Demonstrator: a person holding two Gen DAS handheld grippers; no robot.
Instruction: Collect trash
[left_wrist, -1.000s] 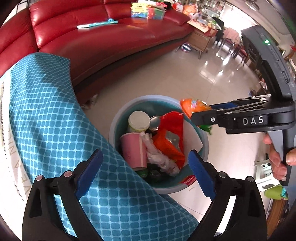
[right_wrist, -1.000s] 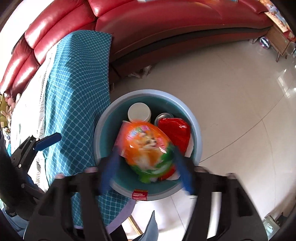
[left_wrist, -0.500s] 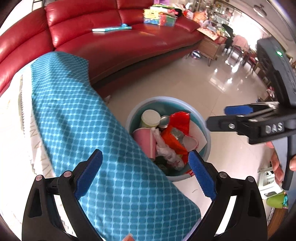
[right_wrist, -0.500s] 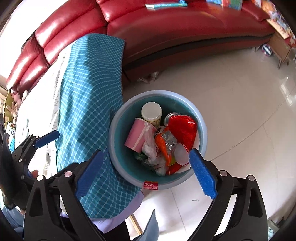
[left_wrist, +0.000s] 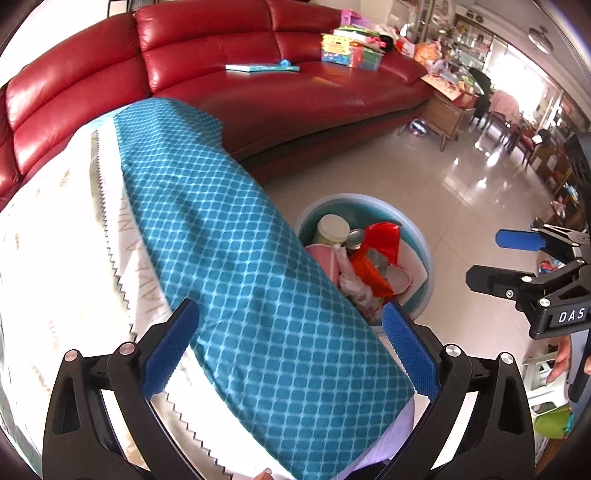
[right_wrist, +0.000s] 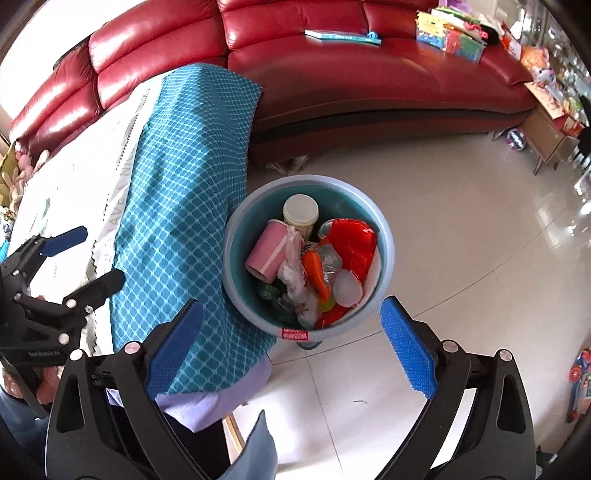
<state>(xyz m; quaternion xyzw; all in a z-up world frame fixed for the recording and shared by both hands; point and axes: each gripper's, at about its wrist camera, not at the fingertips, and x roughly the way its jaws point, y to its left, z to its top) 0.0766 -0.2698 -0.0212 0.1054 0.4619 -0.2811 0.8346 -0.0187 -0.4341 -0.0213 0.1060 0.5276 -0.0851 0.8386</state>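
A desk (right_wrist: 66, 192) covered in a white printed cloth sits at the left, with a teal checked cloth (right_wrist: 184, 206) draped over its near edge and hanging toward the floor. The left gripper (left_wrist: 291, 350) hovers above this teal cloth, its blue-padded jaws spread wide and holding nothing. Behind the desk runs a red leather sofa (right_wrist: 332, 81) with a book (right_wrist: 341, 37) and a pile of colourful toys (right_wrist: 450, 35) on its seat. Just right of the hanging cloth, a round blue trash bin (right_wrist: 384, 269) stands on the pale tiled floor (right_wrist: 461, 229). Inside it lie a pink paper cup (right_wrist: 267, 249), a white-lidded tub (right_wrist: 301, 212), a red plastic bag (right_wrist: 351, 240), an orange wrapper (right_wrist: 316, 269) and crumpled plastic. The right gripper (right_wrist: 293, 349) hangs above the bin's near rim, jaws wide apart and empty.
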